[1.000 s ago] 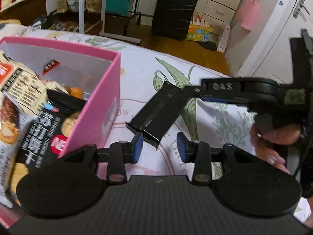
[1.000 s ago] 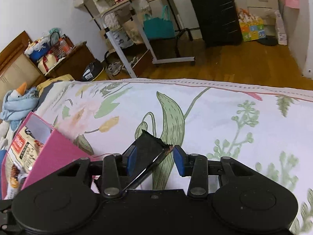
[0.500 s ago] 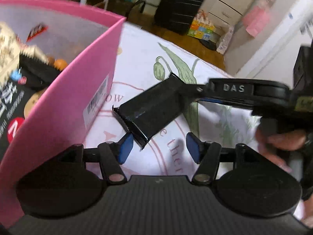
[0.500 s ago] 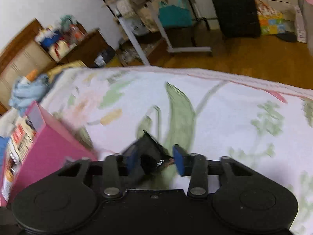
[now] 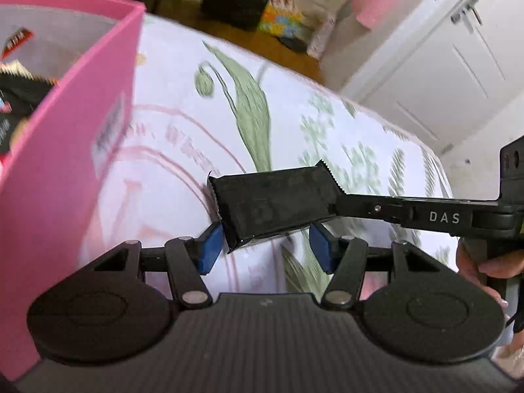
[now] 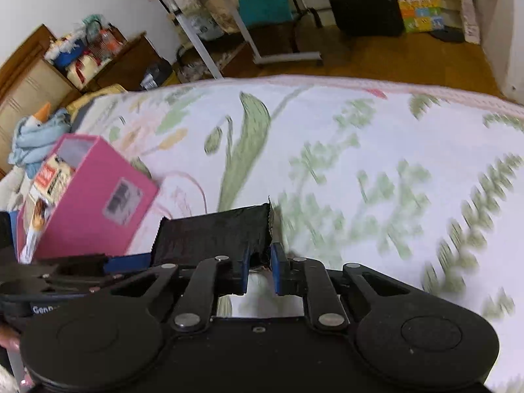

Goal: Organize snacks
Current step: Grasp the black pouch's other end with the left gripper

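over the flowered bedspread (image 5: 183, 75) i have both grippers tilted down, the right gripper (image 6: 258, 267) reaching across in front of my left one. its jaws are clamped on one end of a single black snack packet (image 5: 275, 201), held level above the sheet. the left gripper (image 5: 263, 245) sits just under it, jaws closing, blue pads (image 5: 209, 247) apart, the packet's lower edge between them; whether the left pad touches it i cannot tell. one pink box (image 5: 62, 150) stands to the left, several snack packs inside.
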Motion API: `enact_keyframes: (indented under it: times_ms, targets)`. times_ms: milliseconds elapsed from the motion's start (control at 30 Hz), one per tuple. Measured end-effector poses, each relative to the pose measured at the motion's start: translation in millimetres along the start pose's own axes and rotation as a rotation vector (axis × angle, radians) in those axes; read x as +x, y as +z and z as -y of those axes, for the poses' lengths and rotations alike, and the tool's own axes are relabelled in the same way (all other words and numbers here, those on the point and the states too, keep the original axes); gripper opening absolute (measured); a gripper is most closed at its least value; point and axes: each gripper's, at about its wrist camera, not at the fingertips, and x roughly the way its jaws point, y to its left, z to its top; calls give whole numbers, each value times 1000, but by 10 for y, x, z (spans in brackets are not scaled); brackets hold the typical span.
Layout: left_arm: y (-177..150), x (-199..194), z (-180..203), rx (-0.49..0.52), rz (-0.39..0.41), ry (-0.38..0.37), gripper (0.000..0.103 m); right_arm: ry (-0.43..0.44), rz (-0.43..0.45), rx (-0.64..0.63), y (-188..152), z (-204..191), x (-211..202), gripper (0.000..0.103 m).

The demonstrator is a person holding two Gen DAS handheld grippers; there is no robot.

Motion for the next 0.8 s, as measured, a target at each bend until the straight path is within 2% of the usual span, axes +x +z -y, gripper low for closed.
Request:
enact_keyframes:
  times_ms: [100, 300, 333, 400, 433, 467, 500, 533, 633, 800]
  targets:
    - [-24, 4, 35, 0, -18, -4, 55, -17, -36, 19, -126, 23, -67, 17]
    - [-41, -72, 18, 25, 35, 62, 57, -50, -55, -14, -175, -10, -81, 15]
    - [-43, -63, -5, 18, 38, 68, 57, -49, -39, -25, -175, -21, -100, 18]
    - [-34, -8, -49, -5, 39, 76, 57, -47, -14, -25, -180, -15, -113, 33]
    - [-30, 21, -56, -5, 45, 72, 56, -40, -15, -24, -182, -8, -97, 45]
    - [-27, 40, -37, 11, 55, 72, 56, -39, -14, -25, -190, -5, -65, 48]
    - [-16, 66, -21, 29, 57, 71, 54, -43, -11, -26, -200, -5, -33, 48]
    - [-22, 75, -1, 44, 53, 61, 47, -43, -2, -21, -215, -2, 9, 48]
    - [-43, 83, 21, 39, 35, 37, 45, -20, 29, -16, -238, -42, 53, 45]
    - [-25, 18, -23, -24, -11, 3, 45, -49, -3, 1, -278, -140, -2, 44]
